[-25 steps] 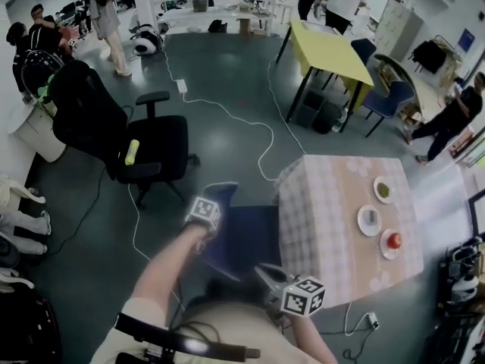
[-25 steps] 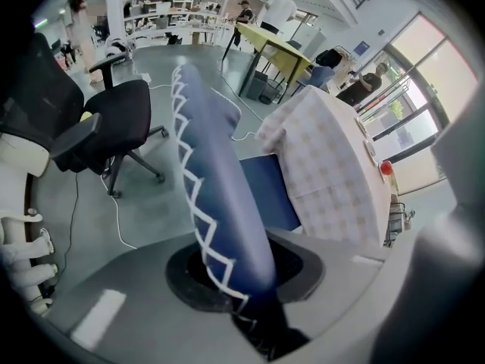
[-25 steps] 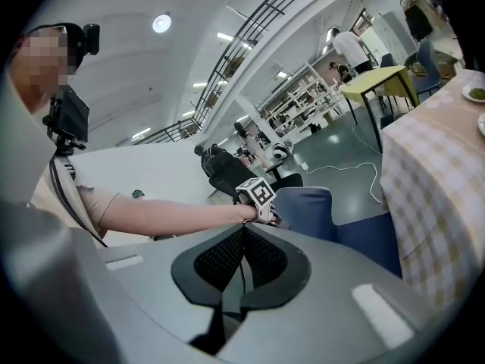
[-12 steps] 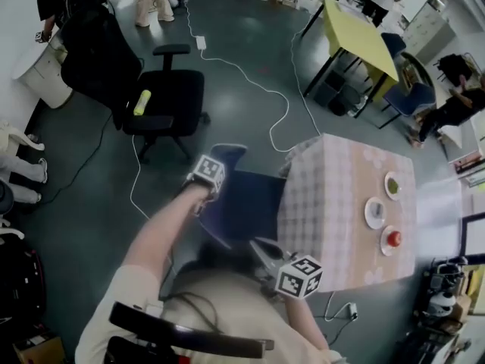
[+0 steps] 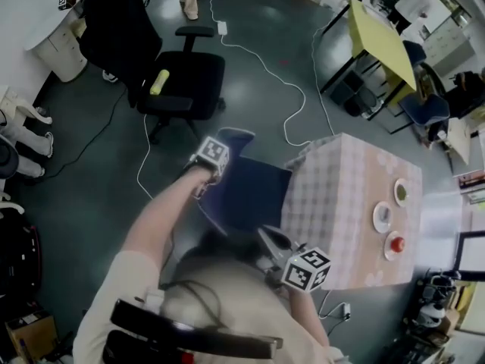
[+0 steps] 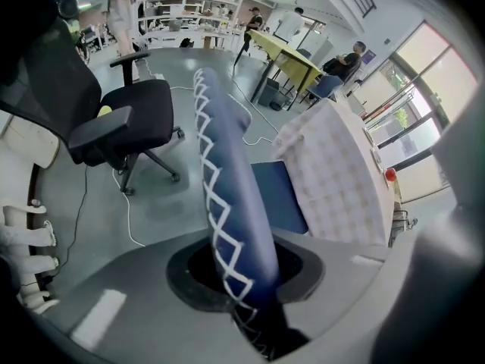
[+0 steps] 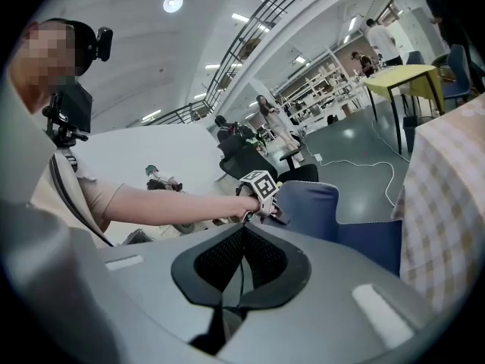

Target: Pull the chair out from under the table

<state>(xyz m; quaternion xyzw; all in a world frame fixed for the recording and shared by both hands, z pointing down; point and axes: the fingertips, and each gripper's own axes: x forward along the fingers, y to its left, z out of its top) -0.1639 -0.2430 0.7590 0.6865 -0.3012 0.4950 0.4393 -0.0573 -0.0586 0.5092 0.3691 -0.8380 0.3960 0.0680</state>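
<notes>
Blue padded backrest (image 6: 227, 188) of the chair (image 5: 256, 194) sits pinched between the narrowed jaws of the left gripper (image 6: 242, 279), white cross-stitching running through the gap. The hold looks to be near one end of the top edge. The seat lies beside the table (image 5: 341, 226), its front edge at or just under the hanging check cloth (image 5: 303, 203); how much remains beneath cannot be told. The right gripper (image 7: 243, 237) hangs free by the table's near corner, jaws pressed together on nothing. Risks as judged from here: the rounded, soft top edge gives the pads little to bite, so a sharp tug may slide them off. A pull taken that high could rock the chair onto its rear legs instead of sliding it. A one-ended pull may swing the chair, letting a seat corner catch the cloth and drag it, and then the small plates (image 5: 383, 217) and the red fruit (image 5: 394, 243) near the table's far edge would shift or drop. A white cable (image 5: 144, 154) loops across the floor on the open side, where a chair leg might snag it. The black office chair (image 5: 186, 82) stands further along that side, well apart for now. The idle right gripper, close to the cloth corner, may brush it if it swings
</notes>
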